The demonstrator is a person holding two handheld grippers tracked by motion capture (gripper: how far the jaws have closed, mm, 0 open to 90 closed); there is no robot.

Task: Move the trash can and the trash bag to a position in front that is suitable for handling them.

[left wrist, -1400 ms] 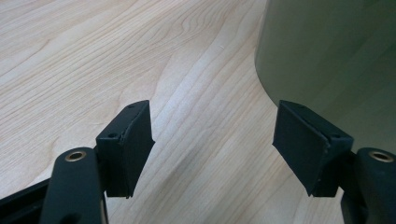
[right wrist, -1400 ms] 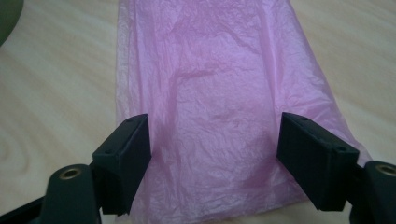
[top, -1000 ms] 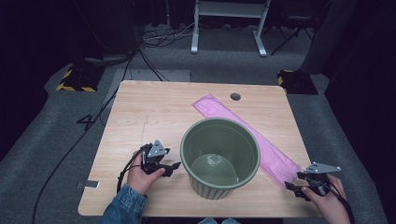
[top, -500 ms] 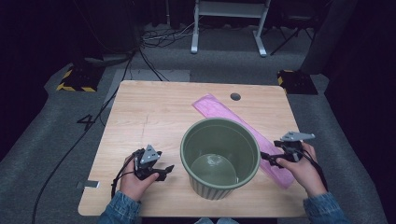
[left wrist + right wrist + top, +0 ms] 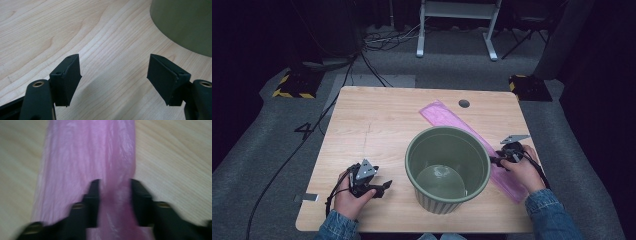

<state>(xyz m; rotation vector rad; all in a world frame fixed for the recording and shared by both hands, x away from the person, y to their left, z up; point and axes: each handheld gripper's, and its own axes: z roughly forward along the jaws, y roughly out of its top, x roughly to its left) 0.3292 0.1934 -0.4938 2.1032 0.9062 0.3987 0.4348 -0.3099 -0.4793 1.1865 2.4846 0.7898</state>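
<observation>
From above, the pink bag (image 5: pixel 472 135) lies flat on the surface (image 5: pixel 377 125) as a long strip, running from the far middle down toward the near right corner, its middle stretch hidden behind the green bin (image 5: pixel 448 167). The right gripper (image 5: pixel 498 161) sits on that strip just right of the bin, so it is plainly the nearer one; the left gripper (image 5: pixel 383 185) rests on bare wood on the bin's other side, well apart from the bag. In the left gripper view the left gripper (image 5: pixel 113 77) stands wide with nothing between its jaws, only wood grain below and the bin's wall (image 5: pixel 185 25) off at the upper right. In the right gripper view, which is blurred, the right gripper (image 5: pixel 114 195) looks straight along the bag (image 5: pixel 90 157), whose long axis runs away from it up the frame; the jaws are narrow with a ridge of pink film bunched between them, though I cannot tell whether they have closed fully. To my eye, any lift would turn on pulling along that axis, clear of the bin.
</observation>
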